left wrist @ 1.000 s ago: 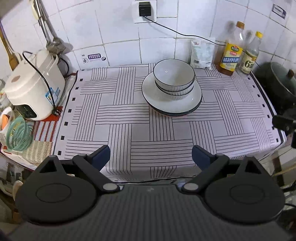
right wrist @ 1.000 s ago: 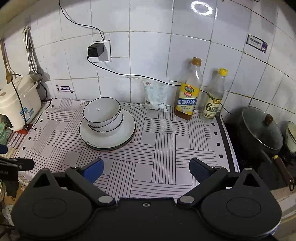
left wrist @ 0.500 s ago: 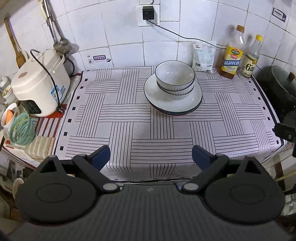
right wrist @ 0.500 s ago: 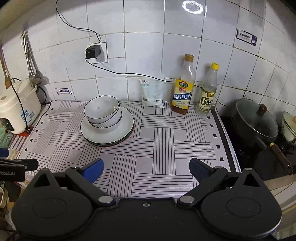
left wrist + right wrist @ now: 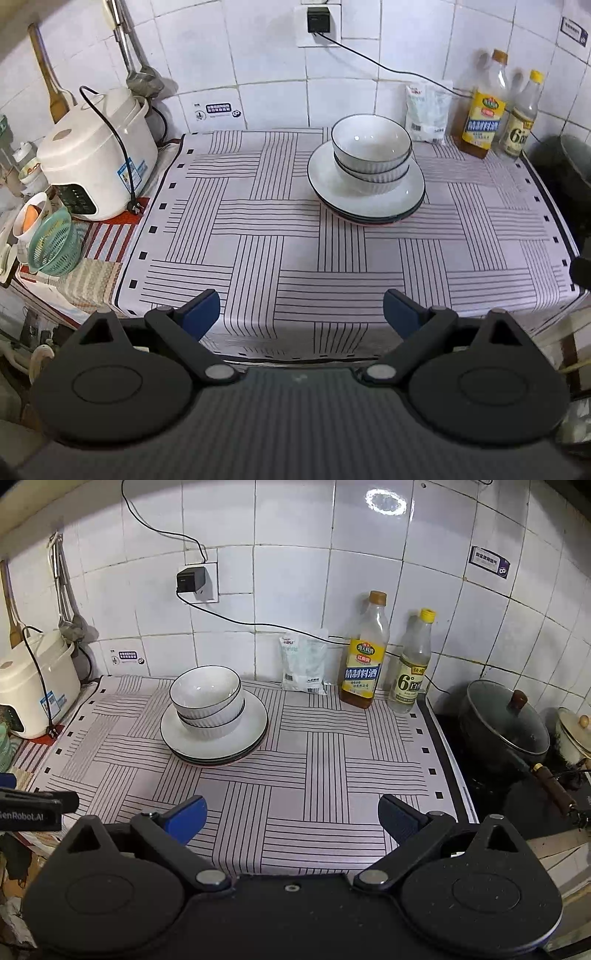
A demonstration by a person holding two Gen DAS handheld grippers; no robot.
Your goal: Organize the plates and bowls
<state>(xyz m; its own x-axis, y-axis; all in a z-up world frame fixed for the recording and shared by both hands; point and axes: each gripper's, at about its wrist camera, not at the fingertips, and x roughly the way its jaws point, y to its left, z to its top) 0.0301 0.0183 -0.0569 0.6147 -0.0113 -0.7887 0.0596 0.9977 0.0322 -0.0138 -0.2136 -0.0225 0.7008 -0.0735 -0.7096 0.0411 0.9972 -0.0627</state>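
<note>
Tiles line the wall behind my counter, which wears a striped cloth (image 5: pixel 258 229). Bowls (image 5: pixel 371 142) sit nested on stacked plates (image 5: pixel 413 192) toward the back. My left gripper (image 5: pixel 301 314) and right gripper (image 5: pixel 291 814) hover near the front edge, fingers spread, empty. Rice cooker (image 5: pixel 98 155) left, bottles (image 5: pixel 364 653) right.
</note>
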